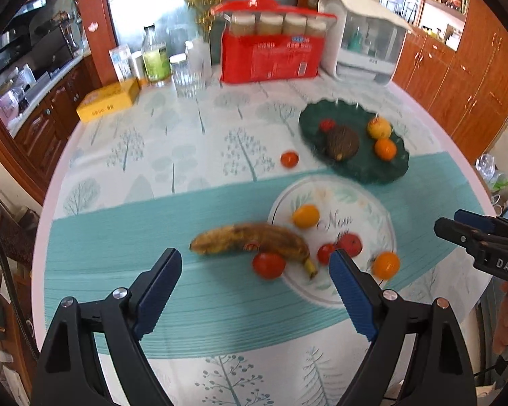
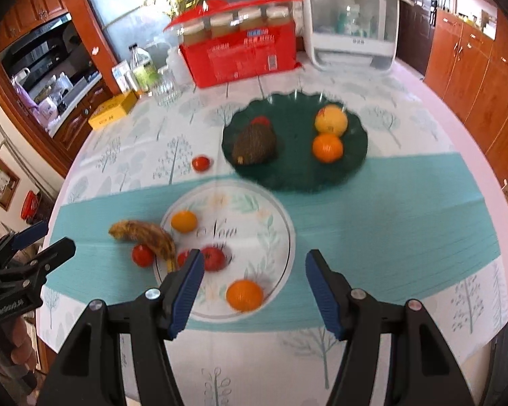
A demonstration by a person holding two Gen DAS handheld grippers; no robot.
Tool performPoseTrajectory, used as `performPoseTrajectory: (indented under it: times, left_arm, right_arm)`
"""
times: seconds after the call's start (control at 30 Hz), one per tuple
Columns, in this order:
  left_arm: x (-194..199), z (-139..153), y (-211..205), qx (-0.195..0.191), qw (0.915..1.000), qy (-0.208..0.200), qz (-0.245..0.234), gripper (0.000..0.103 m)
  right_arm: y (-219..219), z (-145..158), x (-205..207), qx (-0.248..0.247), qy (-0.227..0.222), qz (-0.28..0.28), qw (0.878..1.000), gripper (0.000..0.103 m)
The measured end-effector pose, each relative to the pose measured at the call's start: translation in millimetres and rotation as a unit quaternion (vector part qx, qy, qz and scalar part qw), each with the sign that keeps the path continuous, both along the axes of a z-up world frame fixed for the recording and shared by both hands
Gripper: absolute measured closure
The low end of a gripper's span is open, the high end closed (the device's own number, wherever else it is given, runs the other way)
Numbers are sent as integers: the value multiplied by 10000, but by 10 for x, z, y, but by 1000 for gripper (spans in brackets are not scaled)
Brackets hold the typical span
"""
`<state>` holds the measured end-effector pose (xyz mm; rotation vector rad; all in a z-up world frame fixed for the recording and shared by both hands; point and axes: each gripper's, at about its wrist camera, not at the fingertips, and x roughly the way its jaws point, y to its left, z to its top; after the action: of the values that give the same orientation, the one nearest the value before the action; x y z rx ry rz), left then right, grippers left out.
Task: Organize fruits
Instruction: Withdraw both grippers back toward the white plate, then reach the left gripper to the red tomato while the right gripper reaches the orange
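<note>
A spotted brown banana (image 1: pixel 250 238) lies half on the white plate (image 1: pixel 355 291), with a red tomato (image 1: pixel 268 265) against it. My left gripper (image 1: pixel 255 255) hovers open above both, touching neither. On that plate (image 2: pixel 274 209) sit a yellow fruit (image 2: pixel 184 221), red fruits (image 2: pixel 213 258) and an orange (image 2: pixel 245 295). My right gripper (image 2: pixel 254 258) is open above the orange and holds nothing. The dark green plate (image 2: pixel 294 176) behind carries a brown rough fruit (image 2: pixel 254 144), a yellow apple (image 2: pixel 331 121) and an orange (image 2: pixel 327 148). One tomato (image 2: pixel 200 163) lies loose on the cloth.
Along the back of the round table stand a red carton of jars (image 1: pixel 271 54), a white lidded box (image 1: pixel 365 37), glass jars (image 1: pixel 186 74), a bottle (image 1: pixel 155 57) and a yellow box (image 1: pixel 108 99). Wooden cabinets line the right side. The table edge curves close at left and right.
</note>
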<state>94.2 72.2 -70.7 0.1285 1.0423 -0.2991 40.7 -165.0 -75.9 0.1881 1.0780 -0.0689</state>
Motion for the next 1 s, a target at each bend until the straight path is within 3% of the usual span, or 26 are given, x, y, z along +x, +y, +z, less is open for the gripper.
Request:
performPoseTrajectory:
  times: [0.2,0.37,0.8,1.0]
  left_arm:
    - [104,-362,60,-76,9987,492,125,15]
    - [145,-566,85,-79,9975,664,235,15]
    - [234,-936,-198,-103,9960,885,59,38]
    - [322,-1062,-269,-52,9950,987,136,48]
  right_arm:
    - [54,-318,-77,22,376,177,9991,41]
    - [91,-581,-50,124,625,281,9976,41]
    - [129,-838,103,230,853,715,9935,41]
    - [103,-918,177,272,906,804,9923,51]
